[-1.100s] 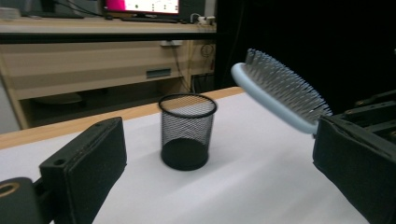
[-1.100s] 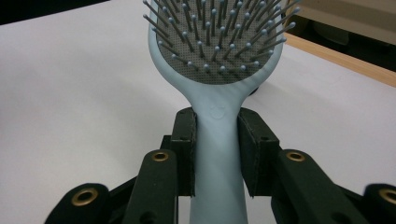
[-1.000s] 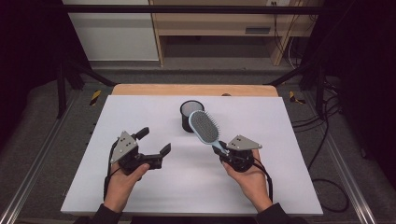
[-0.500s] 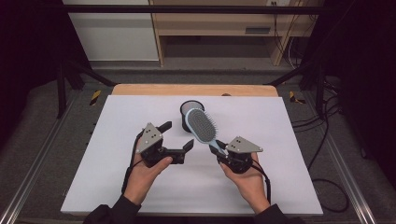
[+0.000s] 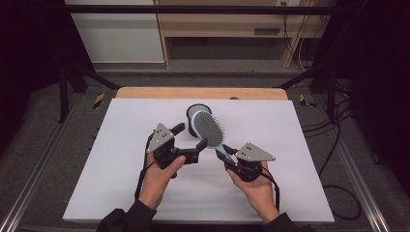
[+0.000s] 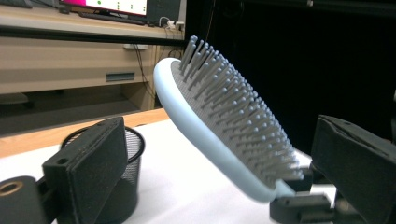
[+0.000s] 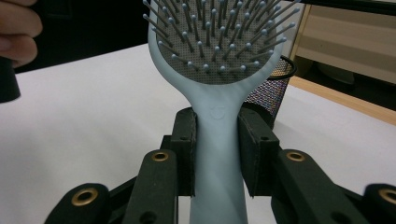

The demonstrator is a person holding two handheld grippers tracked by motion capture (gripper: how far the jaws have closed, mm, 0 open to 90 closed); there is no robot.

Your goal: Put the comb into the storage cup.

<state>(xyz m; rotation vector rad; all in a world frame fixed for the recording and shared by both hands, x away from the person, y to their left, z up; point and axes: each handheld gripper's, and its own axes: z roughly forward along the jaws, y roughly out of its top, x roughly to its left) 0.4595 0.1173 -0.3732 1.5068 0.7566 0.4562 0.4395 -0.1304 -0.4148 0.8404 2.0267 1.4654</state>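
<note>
A pale blue hairbrush (image 5: 209,126) with grey bristles is held up over the white table, tilted, head pointing away from me. My right gripper (image 5: 228,157) is shut on its handle; in the right gripper view both pads (image 7: 256,154) press the handle (image 7: 217,154) below the head (image 7: 215,42). My left gripper (image 5: 191,137) is open just left of the brush. In the left gripper view the brush head (image 6: 224,135) spans the wide gap of the left gripper (image 6: 222,186), touching neither jaw. A black mesh cup (image 5: 195,111) stands upright behind the brush.
The white table top (image 5: 121,159) ends in a wooden strip (image 5: 203,93) at the far edge. The mesh cup (image 6: 126,168) sits close behind the left jaw and shows again behind the brush (image 7: 273,86). The person's left hand (image 7: 14,28) is at the upper left.
My left gripper has moved right across the table, from well left of the brush to right beside its head. The right gripper and brush have shifted slightly left.
</note>
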